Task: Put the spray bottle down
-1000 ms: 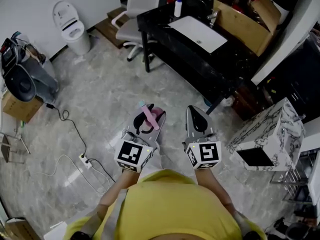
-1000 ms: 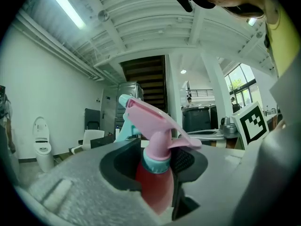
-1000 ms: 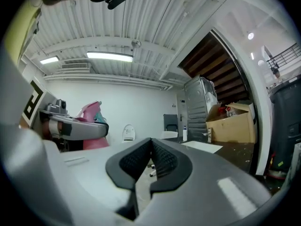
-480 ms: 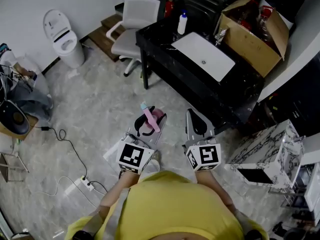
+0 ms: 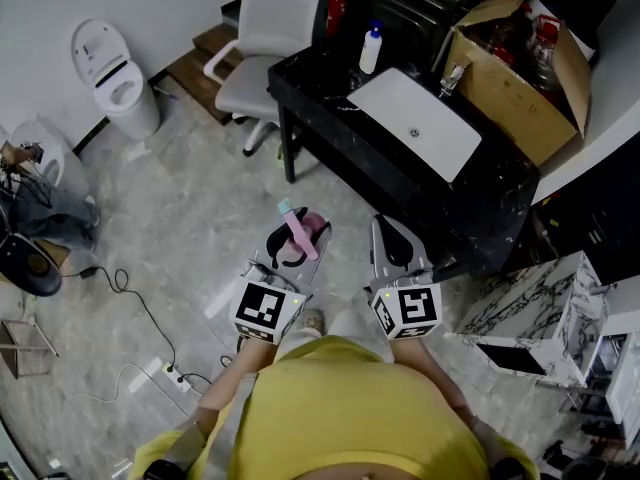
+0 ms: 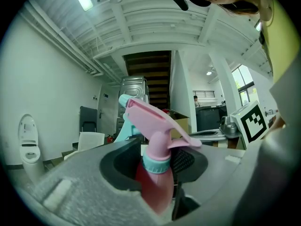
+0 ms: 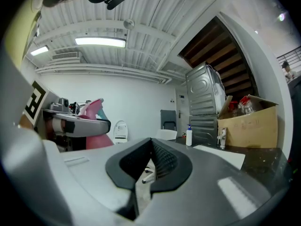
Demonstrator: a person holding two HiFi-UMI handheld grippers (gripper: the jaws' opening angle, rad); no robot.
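A pink spray bottle with a teal nozzle and collar stands upright between the jaws of my left gripper, which is shut on its neck and body. In the left gripper view the spray bottle fills the gap between the pads, its trigger head rising above the left gripper. My right gripper is held level beside it, shut, with nothing in it. From the right gripper view the spray bottle shows at the left. Both grippers hang over the tiled floor, short of the black table.
On the black table lie a white sink basin, a white pump bottle and an open cardboard box. A white office chair stands to its left, a toilet by the wall, a marbled cabinet to the right, and cables on the floor.
Both grippers and I have moved forward across the floor toward the black table, which now lies closer. The left gripper keeps its hold on the spray bottle; the right stays shut.
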